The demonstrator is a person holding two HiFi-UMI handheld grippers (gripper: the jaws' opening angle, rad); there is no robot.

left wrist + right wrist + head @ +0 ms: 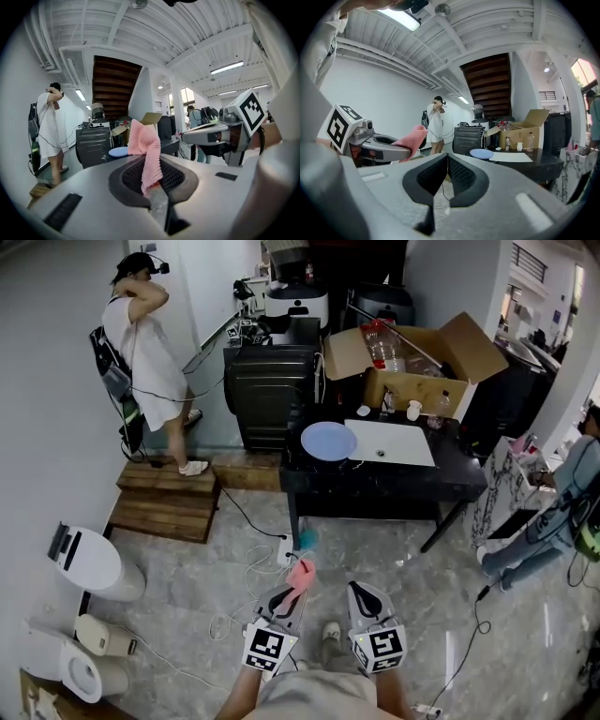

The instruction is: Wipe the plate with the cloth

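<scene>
The black table (398,486) is the largest thing ahead of the person and serves as the landmark; it stands across a stretch of bare floor from the two grippers, well apart from both. Beside the table's left end stands a dark cabinet (267,390); at the table's back edge sits an open cardboard box (417,367) with bottles in it; a white sheet (394,442) lies flat on the table's middle. The blue plate (328,441) rests on the table's left part, just beside the white sheet, flat and with nothing on it as far as the head view shows.

The left gripper (284,604) is held low on the near side of the table, its jaws clenched on the pink cloth (145,150); the cloth is pinched at one edge and rises up and forward from the jaws as a loose flap. The right gripper (364,594) is just beside the left one, equally far from the table; its jaws are closed tip to tip and nothing stands between them.

As for progress, the cloth is in the grip but is nowhere near the table, and the plate looks untouched; so the wiping itself has not begun. What seems to be left is the whole approach to the table, bringing the cloth down onto the plate, rubbing across its face, and perhaps steadying the plate's rim with the free right gripper; whether the plate is dirty cannot be told at this range.
</scene>
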